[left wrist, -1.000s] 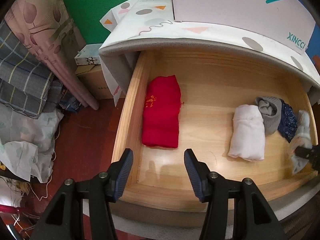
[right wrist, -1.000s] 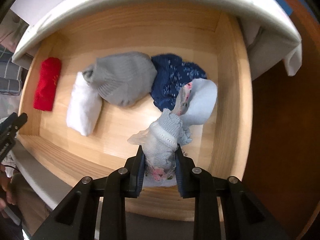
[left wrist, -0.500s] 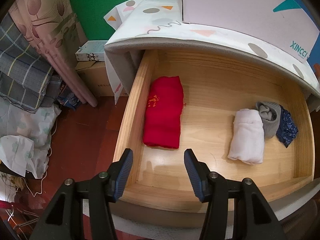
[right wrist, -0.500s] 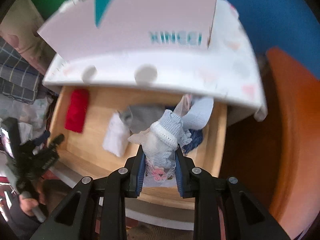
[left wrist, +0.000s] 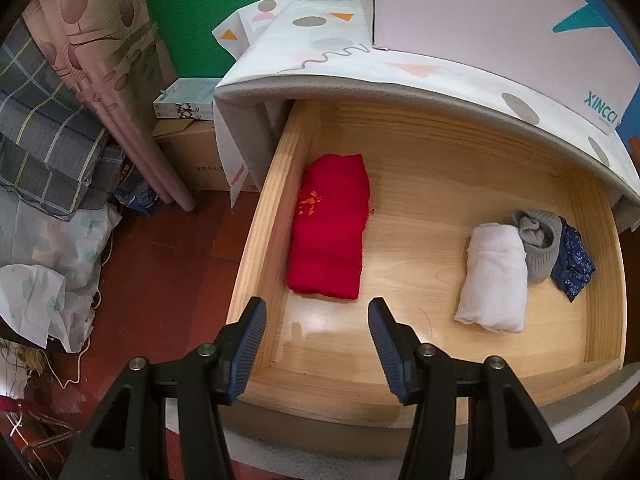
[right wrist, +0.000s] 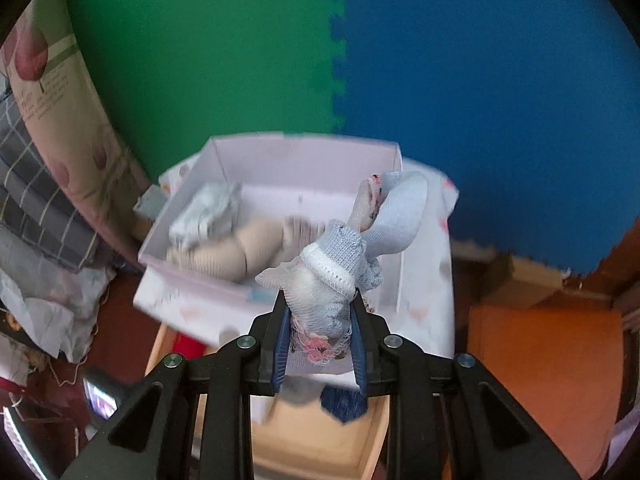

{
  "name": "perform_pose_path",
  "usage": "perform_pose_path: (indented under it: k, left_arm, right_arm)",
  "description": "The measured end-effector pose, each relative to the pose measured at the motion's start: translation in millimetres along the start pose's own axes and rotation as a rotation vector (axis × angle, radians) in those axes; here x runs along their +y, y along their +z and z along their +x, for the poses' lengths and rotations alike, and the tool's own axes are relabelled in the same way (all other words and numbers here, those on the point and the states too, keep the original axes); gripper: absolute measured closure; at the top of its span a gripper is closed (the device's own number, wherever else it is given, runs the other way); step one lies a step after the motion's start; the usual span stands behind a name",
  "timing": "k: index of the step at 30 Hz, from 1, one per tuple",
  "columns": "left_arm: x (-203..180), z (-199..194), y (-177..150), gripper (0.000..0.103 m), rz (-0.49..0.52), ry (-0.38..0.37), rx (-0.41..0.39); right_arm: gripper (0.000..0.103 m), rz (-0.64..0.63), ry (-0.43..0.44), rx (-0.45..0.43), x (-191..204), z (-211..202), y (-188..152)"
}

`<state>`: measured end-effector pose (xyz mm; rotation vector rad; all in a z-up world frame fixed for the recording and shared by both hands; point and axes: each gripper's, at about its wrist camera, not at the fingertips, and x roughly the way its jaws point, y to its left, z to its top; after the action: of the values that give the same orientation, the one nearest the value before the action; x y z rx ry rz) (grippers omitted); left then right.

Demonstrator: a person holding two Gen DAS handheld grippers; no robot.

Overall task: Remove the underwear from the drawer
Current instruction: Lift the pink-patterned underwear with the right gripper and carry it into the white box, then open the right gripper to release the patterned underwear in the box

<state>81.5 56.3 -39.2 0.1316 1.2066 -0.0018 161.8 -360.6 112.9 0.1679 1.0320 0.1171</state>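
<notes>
Right wrist view, near first: your right gripper [right wrist: 319, 334] is clamped tight on a pale blue-and-white bundle of underwear [right wrist: 334, 280], pads squeezing its lower half, a loose band flopping up past the tips. The pinch sits low on the bundle, probably so the whole roll comes up in one piece rather than unrolling. Below the fingers you can just see the drawer [right wrist: 320, 432] front and a scrap of navy cloth, so the bundle is clear of the drawer and up in the air. Beyond it sits the open white box [right wrist: 280, 152] on the cabinet top, with a pale garment and a beige one already in it; that looks like the drop spot, my read only. Frame is blurred, so fine detail there is unreliable. Left wrist view gives what the right cannot: the drawer interior. Your left gripper [left wrist: 316, 334] hangs partly open over the front rim, nothing between the pads, seemingly just parked out of the way. Inside: red roll [left wrist: 330, 228] near the left wall, then white roll [left wrist: 494, 276], grey roll [left wrist: 540, 244] and navy piece [left wrist: 572, 268] packed together at right. This view shows the box only from outside.
</notes>
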Motion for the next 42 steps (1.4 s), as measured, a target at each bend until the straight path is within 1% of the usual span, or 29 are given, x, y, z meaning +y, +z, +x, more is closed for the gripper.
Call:
perform_pose_path:
  k: [4, 8, 12, 17, 20, 24, 27, 28, 30, 34, 37, 41, 42]
  left_arm:
    - [0, 0, 0, 0.049, -0.004, 0.004, -0.003]
    - [1, 0, 0, 0.049, -0.019, -0.008, -0.008]
    - [2, -2, 0, 0.049, -0.026, -0.019, -0.015]
    - [5, -3, 1, 0.049, -0.045, -0.036, -0.023]
    - [9, -4, 1, 0.049, -0.071, -0.052, -0.026]
    - [13, -4, 2, 0.049, -0.092, -0.061, -0.029]
    - [13, -4, 2, 0.049, -0.09, -0.062, -0.028]
    - [12, -4, 2, 0.049, -0.086, -0.059, -0.028]
    - [11, -4, 2, 0.049, -0.081, -0.053, -0.028]
    - [10, -3, 2, 0.049, -0.08, -0.05, -0.025]
    - [8, -2, 2, 0.049, -0.072, -0.04, -0.018]
    - [8, -2, 1, 0.049, -0.066, -0.028, -0.014]
    - [8, -2, 1, 0.049, -0.066, -0.025, -0.013]
  right_arm:
    - [0.079, -0.005, -0.012, -0.005, 6, 22, 28]
    - [0.079, -0.006, -0.027, 0.045, 13, 67, 41]
    - [0.078, -0.001, -0.039, 0.109, 13, 113, 38]
    - [0.075, 0.01, -0.045, 0.164, 14, 157, 30]
    - [0.075, 0.016, -0.042, 0.195, 14, 174, 21]
    - [0.074, 0.027, -0.04, 0.212, 14, 186, 12]
    - [0.07, 0.029, -0.046, 0.204, 16, 182, 12]
    - [0.066, 0.032, -0.046, 0.196, 16, 179, 12]
    - [0.061, 0.044, -0.038, 0.174, 14, 166, 14]
    - [0.061, 0.036, -0.026, 0.126, 12, 133, 12]
    - [0.061, 0.023, -0.003, 0.096, 7, 101, 3]
    - [0.061, -0.021, 0.032, 0.077, 4, 60, -23]
    - [0.061, -0.035, 0.041, 0.079, 3, 51, -35]
